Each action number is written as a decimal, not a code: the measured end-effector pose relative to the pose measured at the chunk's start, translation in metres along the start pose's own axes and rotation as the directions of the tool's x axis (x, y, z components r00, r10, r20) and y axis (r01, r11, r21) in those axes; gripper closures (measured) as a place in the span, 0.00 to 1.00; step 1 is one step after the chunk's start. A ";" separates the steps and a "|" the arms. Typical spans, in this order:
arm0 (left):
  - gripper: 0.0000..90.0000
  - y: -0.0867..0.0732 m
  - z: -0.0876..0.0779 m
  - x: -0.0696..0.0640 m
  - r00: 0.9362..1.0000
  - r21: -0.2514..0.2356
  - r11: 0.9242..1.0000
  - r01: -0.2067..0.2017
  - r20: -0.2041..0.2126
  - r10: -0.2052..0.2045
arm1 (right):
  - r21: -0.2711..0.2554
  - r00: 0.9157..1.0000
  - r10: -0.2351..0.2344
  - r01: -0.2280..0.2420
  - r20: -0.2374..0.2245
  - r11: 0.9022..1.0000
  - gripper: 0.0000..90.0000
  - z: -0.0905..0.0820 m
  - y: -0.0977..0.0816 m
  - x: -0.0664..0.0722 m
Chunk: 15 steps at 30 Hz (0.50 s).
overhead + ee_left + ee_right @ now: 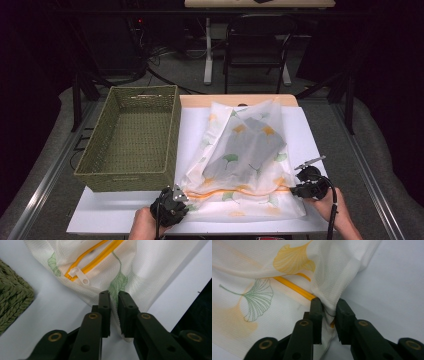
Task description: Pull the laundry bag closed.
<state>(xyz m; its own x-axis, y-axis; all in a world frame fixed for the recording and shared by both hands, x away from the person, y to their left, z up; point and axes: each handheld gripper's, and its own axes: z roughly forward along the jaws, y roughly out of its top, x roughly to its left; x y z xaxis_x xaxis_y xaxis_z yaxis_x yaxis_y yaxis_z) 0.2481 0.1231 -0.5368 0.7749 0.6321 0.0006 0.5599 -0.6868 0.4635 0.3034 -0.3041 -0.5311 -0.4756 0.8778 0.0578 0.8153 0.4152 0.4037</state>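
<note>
One white mesh laundry bag [245, 160], leaf-printed, orange zipper [93, 258], lying on the white table [115, 210] beside a green woven basket [132, 137]. Left gripper [114, 296] clenched on the bag's near left corner; right gripper [329, 302] clenched on its near right corner.

- The woven basket [131, 140] fills the table's [115, 210] left side right up to the far edge; its tall walls block any level pass there.
- Along the near edge in front of the basket, bare tabletop gives open passage.
- The mesh laundry bag [245, 160] spreads over the middle, from the far edge almost to the near one.
- A narrow bare strip runs between basket and bag.
- A bare margin lies along the right edge.
</note>
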 end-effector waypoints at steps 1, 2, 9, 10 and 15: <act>0.93 0.000 0.000 0.000 1.000 -0.001 1.000 0.001 0.000 -0.001 | 0.000 1.000 -0.002 0.002 -0.003 1.000 0.90 0.000 0.000 0.000; 0.95 0.000 0.000 0.000 1.000 -0.002 1.000 0.001 0.001 -0.001 | 0.004 1.000 -0.003 0.003 -0.002 1.000 0.91 -0.001 0.000 0.000; 0.98 0.001 0.000 -0.002 1.000 -0.002 1.000 -0.001 0.024 0.001 | 0.007 1.000 -0.011 0.011 0.013 1.000 0.93 -0.002 0.001 -0.001; 0.98 0.001 0.000 -0.003 1.000 -0.003 1.000 -0.004 0.024 0.004 | 0.004 1.000 -0.005 0.005 0.016 1.000 0.93 -0.002 0.001 -0.001; 0.97 0.003 0.000 -0.006 0.998 0.001 1.000 -0.013 0.056 0.013 | 0.006 1.000 -0.006 0.006 0.025 1.000 0.93 -0.003 0.001 -0.003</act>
<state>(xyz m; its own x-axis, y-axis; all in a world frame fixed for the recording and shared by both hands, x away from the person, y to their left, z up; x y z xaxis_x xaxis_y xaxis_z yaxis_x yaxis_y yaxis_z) 0.2447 0.1176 -0.5354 0.7973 0.6020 -0.0435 0.5501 -0.6951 0.4628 0.3045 -0.3067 -0.5283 -0.4719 0.8811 0.0324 0.8146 0.4217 0.3982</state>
